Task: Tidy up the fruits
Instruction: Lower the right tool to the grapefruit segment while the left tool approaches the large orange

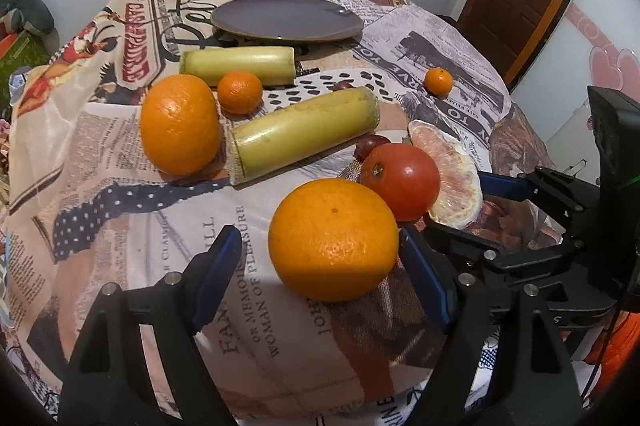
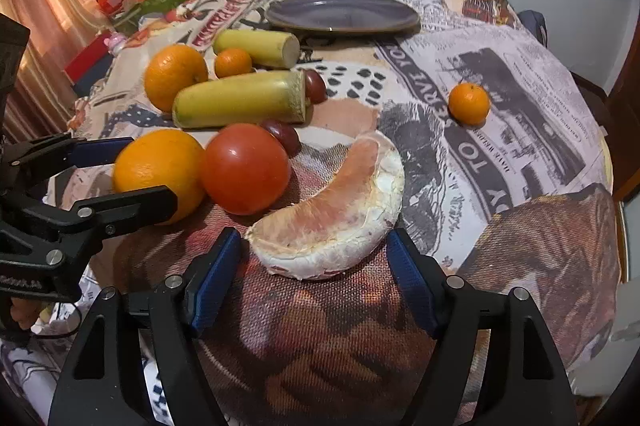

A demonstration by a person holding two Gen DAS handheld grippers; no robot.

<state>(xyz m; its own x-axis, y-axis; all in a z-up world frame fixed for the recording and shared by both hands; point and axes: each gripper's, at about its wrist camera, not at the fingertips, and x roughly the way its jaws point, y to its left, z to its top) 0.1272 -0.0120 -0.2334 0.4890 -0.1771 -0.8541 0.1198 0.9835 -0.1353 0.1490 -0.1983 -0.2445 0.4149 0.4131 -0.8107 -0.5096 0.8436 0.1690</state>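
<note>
The left gripper (image 1: pixel 320 258) stands wide open around the near orange (image 1: pixel 334 240), its blue pads flanking the fruit without clearly pressing it. The right gripper (image 2: pixel 314 254) is likewise wide, straddling the pomelo wedge (image 2: pixel 332 218), whose long axis runs across the gap. The empty plate (image 2: pixel 344 14) lies well beyond both, at the counter's far side, past the sugarcane pieces (image 2: pixel 240 100).
</note>
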